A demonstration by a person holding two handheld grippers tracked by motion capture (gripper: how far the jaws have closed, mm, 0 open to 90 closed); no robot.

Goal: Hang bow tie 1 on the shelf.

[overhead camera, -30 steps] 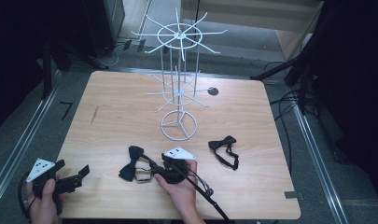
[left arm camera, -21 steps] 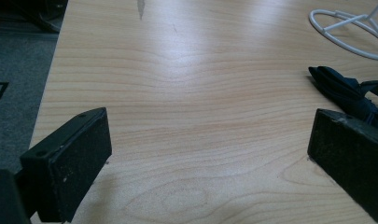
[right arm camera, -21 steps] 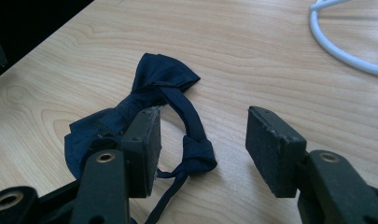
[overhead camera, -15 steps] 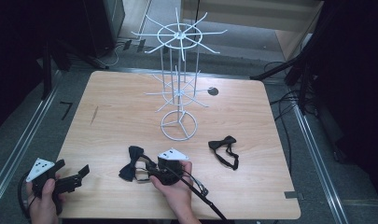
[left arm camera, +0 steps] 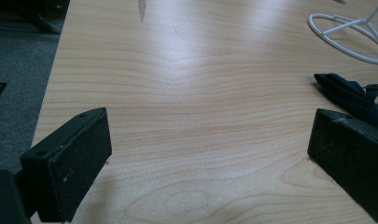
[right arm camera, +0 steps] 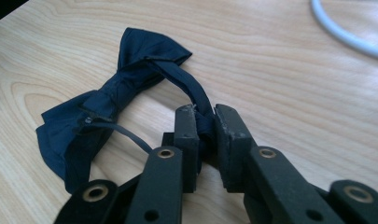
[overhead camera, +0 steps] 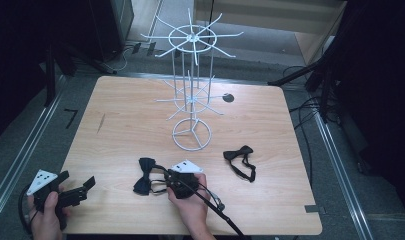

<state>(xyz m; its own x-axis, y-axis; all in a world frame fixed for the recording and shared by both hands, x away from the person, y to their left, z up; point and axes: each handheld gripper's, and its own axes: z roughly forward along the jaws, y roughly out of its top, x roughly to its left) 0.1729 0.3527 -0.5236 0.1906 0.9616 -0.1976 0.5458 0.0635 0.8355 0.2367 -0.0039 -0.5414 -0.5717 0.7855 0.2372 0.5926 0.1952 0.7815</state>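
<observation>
Strap of bow tie (right arm camera: 196, 100) pinched in right gripper (right arm camera: 204, 123), clear in right gripper view; left gripper (left arm camera: 207, 154) wide, nothing betw. jaws.

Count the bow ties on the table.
2. One bow tie lies near the front edge, its strap pinched in the shut right gripper. The other bow tie lies to the right of the white wire stand, untouched.

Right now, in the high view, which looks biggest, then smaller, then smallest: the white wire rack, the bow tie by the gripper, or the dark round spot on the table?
1. White wire rack, by far the biggest.
2. Bow tie held by the right gripper.
3. Dark round spot, the smallest; it lies farther from the camera, but the gap looks plain.
</observation>
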